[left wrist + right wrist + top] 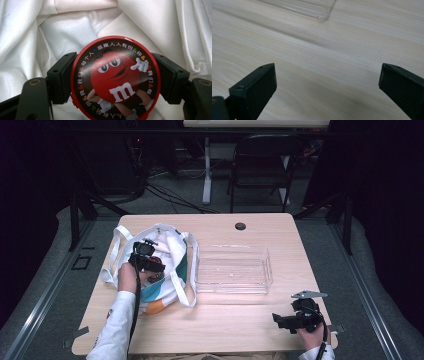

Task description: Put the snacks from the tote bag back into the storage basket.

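Left gripper (151, 265) sits in the mouth of the tote bag (172, 251), at about 9 o'clock on the table (235, 317). Its jaws are clenched on a round tin (115, 78), one black pad pressed to each side of the rim. Tin: flat disc, glossy printed lid, red edge, dark ring of small lettering around a red cartoon candy figure with a white "m". Behind it, soft white woven cloth of the bag's lining, deeply creased, with a stitched seam at 2 o'clock in the left gripper view.

Bag: limp canvas, white with teal and orange patches, webbing straps splayed out over the tabletop.

Clear plastic tray (233, 287), rectangular, rounded corners, ribbed base, at table centre just beside the bag.

Right gripper (280, 320) at 5 o'clock, well apart from the tray, jaws released and spread wide over bare pale wood-grain laminate; grey three-cornered plate on top.
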A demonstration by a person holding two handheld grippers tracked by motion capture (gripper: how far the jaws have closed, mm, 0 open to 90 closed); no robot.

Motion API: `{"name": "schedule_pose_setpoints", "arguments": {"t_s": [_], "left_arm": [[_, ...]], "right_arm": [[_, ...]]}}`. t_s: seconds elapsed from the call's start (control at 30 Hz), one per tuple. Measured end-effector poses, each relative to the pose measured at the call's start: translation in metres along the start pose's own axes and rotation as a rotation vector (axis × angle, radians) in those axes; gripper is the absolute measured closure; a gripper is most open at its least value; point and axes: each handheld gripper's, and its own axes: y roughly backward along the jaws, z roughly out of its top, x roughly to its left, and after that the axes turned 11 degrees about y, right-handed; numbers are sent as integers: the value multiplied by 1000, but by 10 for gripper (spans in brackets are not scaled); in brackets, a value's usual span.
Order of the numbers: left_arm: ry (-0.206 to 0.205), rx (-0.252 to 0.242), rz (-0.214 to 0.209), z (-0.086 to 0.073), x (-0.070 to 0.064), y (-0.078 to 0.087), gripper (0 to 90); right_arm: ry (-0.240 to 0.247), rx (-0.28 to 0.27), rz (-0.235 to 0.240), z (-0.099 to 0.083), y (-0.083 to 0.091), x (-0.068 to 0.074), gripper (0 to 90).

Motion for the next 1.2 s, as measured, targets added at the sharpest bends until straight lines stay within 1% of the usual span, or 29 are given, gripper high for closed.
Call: {"name": "schedule_pose_setpoints", "arguments": {"t_s": [0.2,0.27,0.57,0.6,0.7,0.83,0.93,0.97,1.1,1.13,1.17,1.2], "left_arm": [[0,-8,-1,1,0,4,261],[1,-19,-1,1,0,7,261],[4,-40,-4,1,1,14,261],[1,-39,-5,2,2,15,262],[8,-45,-9,2,2,17,262],[2,-46,-9,3,1,20,262],[-1,-49,-17,4,1,23,262],[5,-58,-21,5,2,26,262],[12,-66,-32,6,4,31,262],[17,-68,-42,6,5,34,262],[17,-68,-42,6,5,34,262],[21,-75,-57,6,6,36,262]], "right_arm": [[2,3,5,0,1,-1,12],[1,1,4,0,0,0,12],[-1,0,1,0,0,0,13],[-1,0,1,0,0,0,12],[-1,-1,1,0,0,0,12],[-1,3,5,0,0,0,13],[-5,6,3,0,-1,-1,13],[-4,6,5,0,-1,-1,12],[-5,3,1,0,-2,0,13],[-4,5,1,-1,-2,-1,12],[-5,3,2,0,-2,-1,13],[-5,3,2,0,-2,-1,13]]}}
